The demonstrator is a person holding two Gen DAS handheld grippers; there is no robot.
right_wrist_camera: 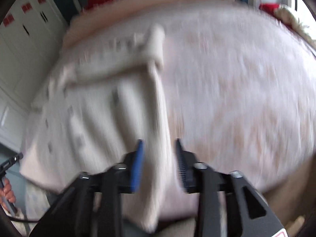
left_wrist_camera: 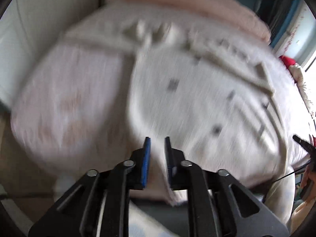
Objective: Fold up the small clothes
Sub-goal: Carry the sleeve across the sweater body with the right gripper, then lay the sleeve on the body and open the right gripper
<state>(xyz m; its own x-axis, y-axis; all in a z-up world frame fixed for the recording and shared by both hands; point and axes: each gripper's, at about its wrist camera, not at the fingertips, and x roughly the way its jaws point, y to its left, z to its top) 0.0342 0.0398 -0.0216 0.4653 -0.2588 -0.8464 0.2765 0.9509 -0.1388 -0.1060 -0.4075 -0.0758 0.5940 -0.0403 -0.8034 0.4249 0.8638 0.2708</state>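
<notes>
Left wrist view shows your left gripper (left_wrist_camera: 157,138) with its fingers slightly parted, empty, above the pale dotted garment (left_wrist_camera: 197,90) spread on the pink bed cover (left_wrist_camera: 59,102). Your right gripper (right_wrist_camera: 159,141) stands wider, straddling the garment's folded edge without pinching it. Closing now through this blur risks catching the bed cover too.
</notes>
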